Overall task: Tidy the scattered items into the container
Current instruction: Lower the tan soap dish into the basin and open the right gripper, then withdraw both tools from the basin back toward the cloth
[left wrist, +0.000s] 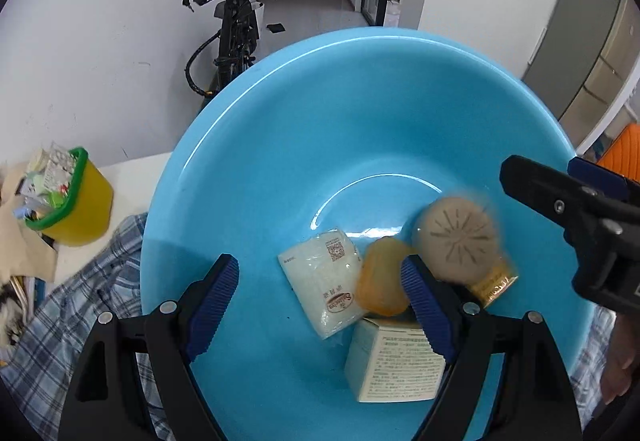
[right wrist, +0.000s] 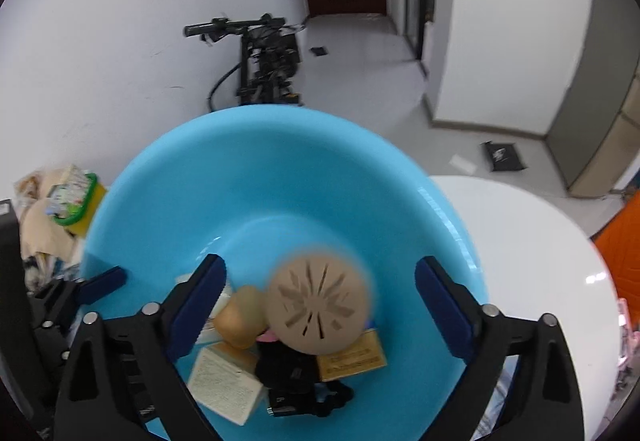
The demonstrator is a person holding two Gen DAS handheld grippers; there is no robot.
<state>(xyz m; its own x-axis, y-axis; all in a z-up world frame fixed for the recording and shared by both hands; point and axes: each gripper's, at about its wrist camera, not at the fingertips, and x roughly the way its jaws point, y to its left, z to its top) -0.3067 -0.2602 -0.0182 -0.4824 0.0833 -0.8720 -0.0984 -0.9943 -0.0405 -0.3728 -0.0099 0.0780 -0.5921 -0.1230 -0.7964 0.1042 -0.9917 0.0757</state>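
Observation:
A big light-blue basin [left wrist: 360, 113] holds a white packet [left wrist: 320, 281], an orange oval piece [left wrist: 380, 285], a printed white box [left wrist: 394, 365] and a gold box [left wrist: 496, 287]. My left gripper [left wrist: 320, 301] hangs open over them and touches nothing. My right gripper [right wrist: 322, 305] is open above the basin [right wrist: 260, 169]. A round tan disc with slits [right wrist: 318, 303] shows blurred between its pads, clear of both. Under the disc lie the gold box [right wrist: 352, 359] and a black item [right wrist: 296, 373]. I cannot tell whether the disc [left wrist: 456, 237] rests on them.
A yellow bin with a green rim [left wrist: 72, 201], full of scraps, stands left of the basin. Plaid cloth [left wrist: 80, 313] lies under the basin's near left side. The white round table [right wrist: 520, 261] extends right. A scooter [left wrist: 232, 33] leans on the far wall.

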